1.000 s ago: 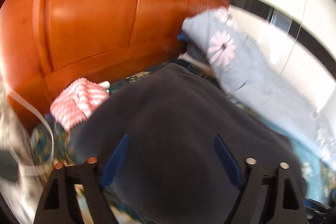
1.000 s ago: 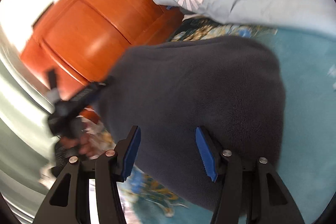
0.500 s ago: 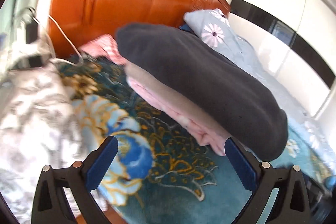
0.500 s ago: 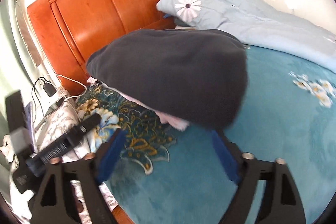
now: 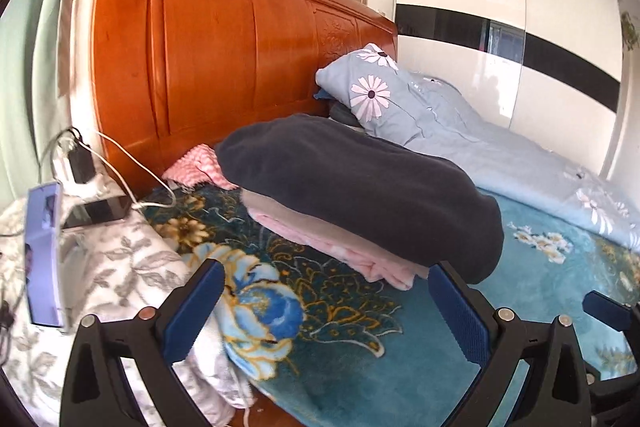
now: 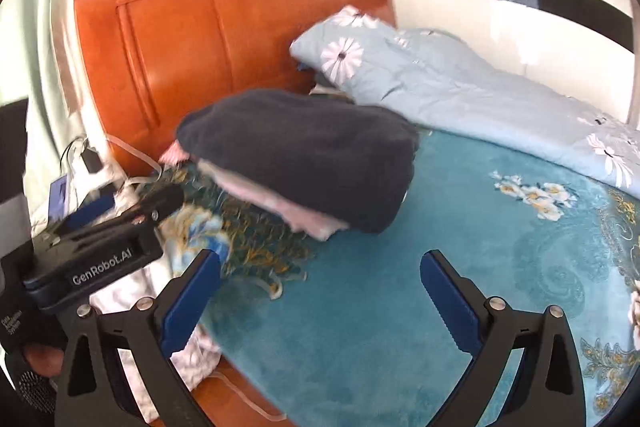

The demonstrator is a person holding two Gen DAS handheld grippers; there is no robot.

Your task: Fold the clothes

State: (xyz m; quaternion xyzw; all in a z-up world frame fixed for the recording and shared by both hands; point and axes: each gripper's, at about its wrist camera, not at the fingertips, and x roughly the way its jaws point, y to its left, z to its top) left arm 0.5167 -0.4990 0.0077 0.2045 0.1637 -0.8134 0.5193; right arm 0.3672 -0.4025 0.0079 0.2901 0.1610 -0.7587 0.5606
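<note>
A dark grey folded garment lies on top of a stack of folded pink clothes on the bed, near the headboard. My left gripper is open and held back from the stack, with only the blanket showing between its blue pads. My right gripper is also back from the stack; its jaws are opening wide and nothing is between them. The left gripper's body shows at the left of the right wrist view, with a hand under it.
An orange wooden headboard stands behind the stack. A light blue flowered quilt and pillow lie to the right. A teal flowered blanket covers the bed. At the left is a bedside stand with a phone and charger cables. A pink zigzag cloth lies by the headboard.
Both grippers have pulled back from the dark garment, which filled both views a second ago. The right gripper's jaws have widened. The garment now rests on the pink stack.
</note>
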